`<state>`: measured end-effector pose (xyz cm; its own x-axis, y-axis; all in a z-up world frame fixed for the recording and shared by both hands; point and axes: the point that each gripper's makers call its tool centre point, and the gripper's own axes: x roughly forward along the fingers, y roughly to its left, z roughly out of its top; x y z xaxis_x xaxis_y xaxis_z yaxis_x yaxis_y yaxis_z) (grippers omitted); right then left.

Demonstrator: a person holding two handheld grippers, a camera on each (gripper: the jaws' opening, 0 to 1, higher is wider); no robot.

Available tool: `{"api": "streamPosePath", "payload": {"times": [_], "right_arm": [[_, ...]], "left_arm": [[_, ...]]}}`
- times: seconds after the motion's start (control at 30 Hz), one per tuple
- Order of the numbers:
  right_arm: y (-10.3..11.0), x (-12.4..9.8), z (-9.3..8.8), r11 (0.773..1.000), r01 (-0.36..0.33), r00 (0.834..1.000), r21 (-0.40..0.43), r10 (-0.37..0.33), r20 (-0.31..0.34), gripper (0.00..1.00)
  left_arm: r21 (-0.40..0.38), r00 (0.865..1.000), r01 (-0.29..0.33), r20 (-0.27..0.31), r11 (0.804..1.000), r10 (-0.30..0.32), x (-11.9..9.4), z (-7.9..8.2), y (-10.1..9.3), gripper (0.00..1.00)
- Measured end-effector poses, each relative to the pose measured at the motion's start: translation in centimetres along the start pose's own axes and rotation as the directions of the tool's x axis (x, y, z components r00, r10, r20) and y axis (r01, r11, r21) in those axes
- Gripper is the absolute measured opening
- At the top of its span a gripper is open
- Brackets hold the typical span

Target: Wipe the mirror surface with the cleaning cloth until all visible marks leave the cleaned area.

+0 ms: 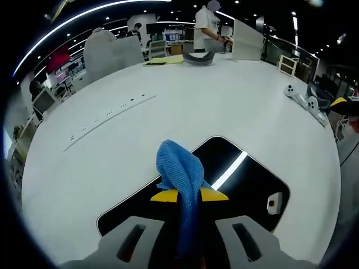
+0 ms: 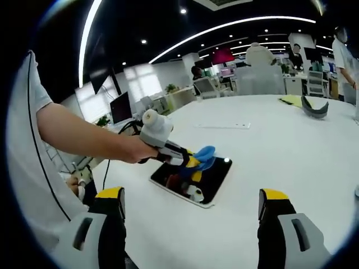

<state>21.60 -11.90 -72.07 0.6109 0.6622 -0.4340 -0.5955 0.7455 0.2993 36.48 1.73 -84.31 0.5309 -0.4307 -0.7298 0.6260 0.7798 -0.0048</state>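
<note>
A dark rectangular mirror (image 1: 247,182) lies flat on the white table (image 1: 185,106), reflecting a bright ceiling light strip. My left gripper (image 1: 189,195) is shut on a blue cleaning cloth (image 1: 180,171), which bunches up over the mirror's near part. In the right gripper view the same mirror (image 2: 210,179) lies mid-table, with the left gripper (image 2: 193,162) and cloth (image 2: 203,154) held over it by a person's hand. My right gripper (image 2: 190,210) hovers well short of the mirror, jaws wide apart and holding nothing.
A person's bare arm (image 2: 84,137) reaches in from the left. A dark curved object (image 1: 199,58) and yellow paper (image 1: 165,59) lie at the table's far side, white controllers (image 1: 303,98) at the right edge. A person (image 1: 210,25) stands beyond. Chairs and desks surround.
</note>
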Motion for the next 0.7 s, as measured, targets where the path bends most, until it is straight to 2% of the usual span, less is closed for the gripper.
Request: {"api": "streamPosePath", "payload": {"times": [0.7], "right_arm": [[1.0, -1.0, -0.3, 1.0, 0.006, 1.0, -0.016, -0.006, 0.012, 0.99]], "left_arm": [[-0.012, 1.0, -0.002, -0.003, 1.0, 0.002, -1.8, -2.0, -1.5, 0.09]]}}
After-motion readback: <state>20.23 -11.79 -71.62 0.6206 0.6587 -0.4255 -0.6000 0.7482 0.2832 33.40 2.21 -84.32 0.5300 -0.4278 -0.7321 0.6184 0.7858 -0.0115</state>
